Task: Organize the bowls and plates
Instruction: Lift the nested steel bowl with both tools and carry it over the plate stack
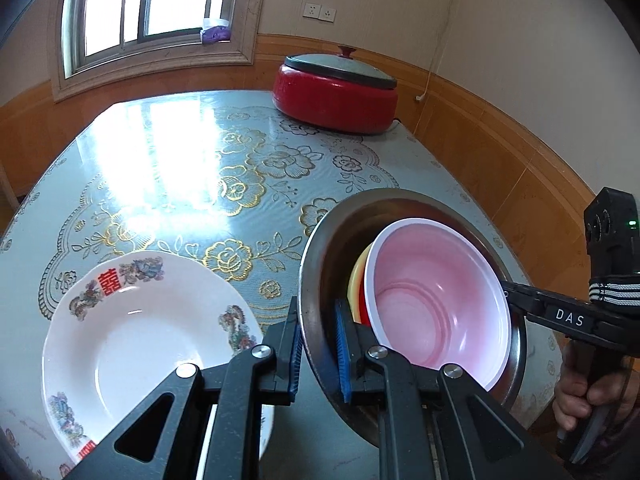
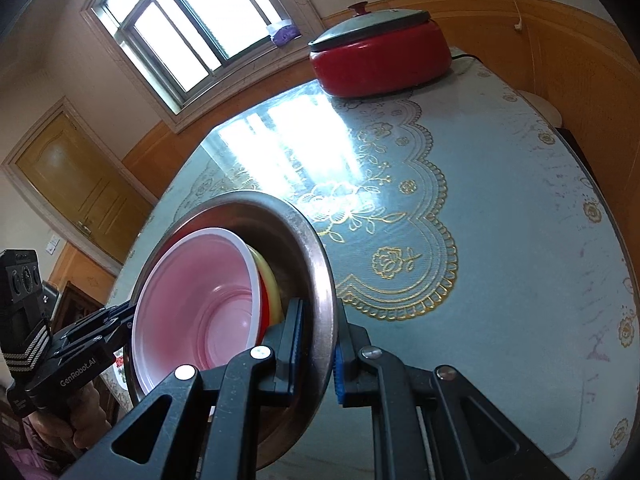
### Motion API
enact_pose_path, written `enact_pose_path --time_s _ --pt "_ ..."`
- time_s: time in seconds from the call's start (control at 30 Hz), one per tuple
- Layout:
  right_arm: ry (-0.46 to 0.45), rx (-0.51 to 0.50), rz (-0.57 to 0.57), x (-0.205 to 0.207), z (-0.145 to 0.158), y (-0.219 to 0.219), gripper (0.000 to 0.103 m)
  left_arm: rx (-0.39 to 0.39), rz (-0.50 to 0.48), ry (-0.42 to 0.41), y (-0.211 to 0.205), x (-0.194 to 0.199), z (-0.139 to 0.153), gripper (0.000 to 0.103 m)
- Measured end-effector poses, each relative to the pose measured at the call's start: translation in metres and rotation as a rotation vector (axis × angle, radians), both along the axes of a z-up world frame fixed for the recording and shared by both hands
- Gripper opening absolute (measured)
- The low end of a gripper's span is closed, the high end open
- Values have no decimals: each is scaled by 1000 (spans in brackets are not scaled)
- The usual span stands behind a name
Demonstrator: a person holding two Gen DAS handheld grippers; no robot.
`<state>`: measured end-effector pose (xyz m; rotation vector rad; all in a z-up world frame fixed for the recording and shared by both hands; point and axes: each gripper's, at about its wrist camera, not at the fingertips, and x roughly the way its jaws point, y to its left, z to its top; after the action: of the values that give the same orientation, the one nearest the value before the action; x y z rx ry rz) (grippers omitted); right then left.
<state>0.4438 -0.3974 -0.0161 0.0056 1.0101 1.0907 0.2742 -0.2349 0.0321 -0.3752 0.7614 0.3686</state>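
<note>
1. Only the left wrist view shows the white patterned plate [image 1: 132,344] lying on the table [image 1: 168,184]; only the right wrist view shows a wooden door [image 2: 76,184].
2. The steel bowl [image 1: 320,264], with the pink bowl [image 1: 436,304] nested inside, hangs tilted between both tools.
3. The left gripper [image 1: 318,354] is clamped on one rim of the steel bowl and the right gripper [image 2: 318,350] on the opposite rim.
4. A red lidded pot [image 1: 336,92] stands at the table's far end.
</note>
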Motion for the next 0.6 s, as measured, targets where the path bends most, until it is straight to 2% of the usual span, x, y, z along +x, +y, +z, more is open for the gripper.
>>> enact_pose_path --time_s 0.6 --pt "-18 45 180 -67 32 90 12 5 161 -30 70 -88 22 15"
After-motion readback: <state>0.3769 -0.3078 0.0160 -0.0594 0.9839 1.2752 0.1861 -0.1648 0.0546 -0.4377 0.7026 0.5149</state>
